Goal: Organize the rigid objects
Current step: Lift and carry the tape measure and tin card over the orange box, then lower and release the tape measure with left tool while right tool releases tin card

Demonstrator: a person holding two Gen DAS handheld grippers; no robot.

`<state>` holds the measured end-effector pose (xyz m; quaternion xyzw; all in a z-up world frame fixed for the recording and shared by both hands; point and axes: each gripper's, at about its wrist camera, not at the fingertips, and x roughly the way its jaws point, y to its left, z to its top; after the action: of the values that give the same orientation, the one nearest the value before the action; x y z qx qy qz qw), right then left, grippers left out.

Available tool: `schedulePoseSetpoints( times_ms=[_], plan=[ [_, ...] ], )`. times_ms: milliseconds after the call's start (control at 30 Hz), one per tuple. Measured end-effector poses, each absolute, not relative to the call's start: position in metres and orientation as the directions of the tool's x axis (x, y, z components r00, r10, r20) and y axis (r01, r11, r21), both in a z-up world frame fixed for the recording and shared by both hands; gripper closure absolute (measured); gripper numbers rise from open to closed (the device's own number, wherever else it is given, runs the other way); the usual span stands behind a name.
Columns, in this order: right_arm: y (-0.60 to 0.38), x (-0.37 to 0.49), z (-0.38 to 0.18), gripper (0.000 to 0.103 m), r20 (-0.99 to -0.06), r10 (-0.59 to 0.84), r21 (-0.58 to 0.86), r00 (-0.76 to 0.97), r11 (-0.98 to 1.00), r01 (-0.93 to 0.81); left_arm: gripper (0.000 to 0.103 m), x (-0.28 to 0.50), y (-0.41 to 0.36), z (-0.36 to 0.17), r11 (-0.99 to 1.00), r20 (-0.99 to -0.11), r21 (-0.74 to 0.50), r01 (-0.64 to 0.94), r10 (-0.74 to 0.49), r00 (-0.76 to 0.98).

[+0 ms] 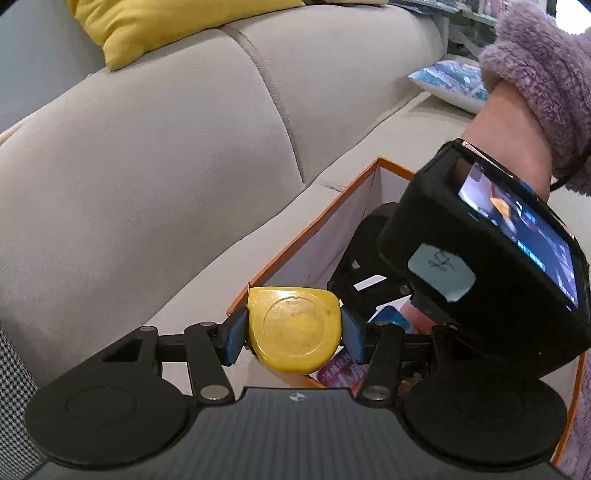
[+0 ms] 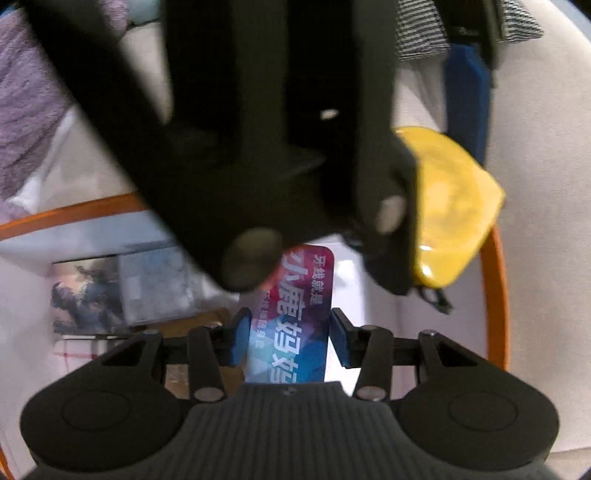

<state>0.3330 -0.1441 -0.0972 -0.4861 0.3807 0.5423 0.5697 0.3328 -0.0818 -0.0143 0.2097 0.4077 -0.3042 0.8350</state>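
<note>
- Yellow plastic, rounded and glossy with a raised disc on its face: one tape-measure-like case (image 1: 294, 329) was clamped between the two blue pads of the left gripper (image 1: 293, 331), held just over the near corner of the box.
- One white cardboard box with an orange rim (image 1: 314, 221) sat on the sofa seat, open at the top.
- One flat packet printed in red, blue and white with Chinese characters (image 2: 291, 317) lay between the blue pads of the right gripper (image 2: 290, 334); the pads stood at its two edges, but whether they pressed it or only flanked it could not be told.
- Inside the box, at nine o'clock from that packet, one grey-blue picture card or booklet (image 2: 122, 291) lay on the floor of the box; other items beneath it were too blurred to count.
- One grey fabric sofa (image 1: 147, 166) filled the room behind, with one yellow cushion (image 1: 159, 26) at twelve o'clock and one blue patterned cushion (image 1: 450, 85) at two o'clock.
- One lilac fleece sleeve (image 1: 543, 74) covered the right wrist.
- Only the left wrist view showed the sofa back, the cushions and the lit screen on the right device (image 1: 517, 229).
- Only the right wrist view showed the box's contents, and the yellow case at two o'clock from below, over the orange rim.
</note>
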Motion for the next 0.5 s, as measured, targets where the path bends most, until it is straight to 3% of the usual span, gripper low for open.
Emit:
schedulePoseSetpoints(
  times_ms=[233, 500],
  plan=[
    [-0.146, 0.336, -0.1, 0.054, -0.958, 0.263, -0.122, 0.111, -0.028, -0.992, 0.042, 0.334, -0.085, -0.013, 0.725, -0.814, 0.111, 0.68, -0.327, 0.481],
    [-0.175, 0.35, -0.065, 0.041, -0.936, 0.301, -0.141, 0.181, 0.151, -0.978, 0.042, 0.327, -0.108, -0.02, 0.629, -0.844, 0.148, 0.763, -0.322, 0.429]
  ],
)
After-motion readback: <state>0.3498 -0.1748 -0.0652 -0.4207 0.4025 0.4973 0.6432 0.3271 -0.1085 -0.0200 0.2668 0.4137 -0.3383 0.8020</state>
